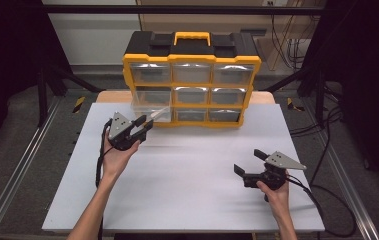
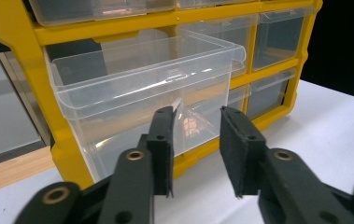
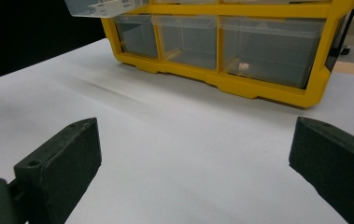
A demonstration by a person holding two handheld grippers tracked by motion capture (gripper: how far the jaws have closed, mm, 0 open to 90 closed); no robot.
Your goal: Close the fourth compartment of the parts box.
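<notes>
A yellow and black organizer [image 1: 192, 60] with clear drawers stands at the back of the white table top [image 1: 187, 170]. Its middle-left drawer [image 1: 149, 102] is pulled out towards me. In the left gripper view this drawer [image 2: 132, 79] hangs just above and beyond the jaws. My left gripper [image 1: 146, 123] [image 2: 195, 140] is at the drawer's front. Its jaws stand narrowly apart, and a thin clear tab [image 2: 179, 105] lies by one finger [image 2: 163, 140] without being pinched. My right gripper [image 1: 247, 161] [image 3: 193, 154] rests low over the table at the front right, open wide and holding nothing.
The other drawers are pushed in. A small white piece [image 3: 244, 66] lies in the bottom-row drawer at the right of the right gripper view. Something small and orange [image 2: 191, 125] shows through the clear plastic of the lower left drawer. Dark frame rails and cables flank the table.
</notes>
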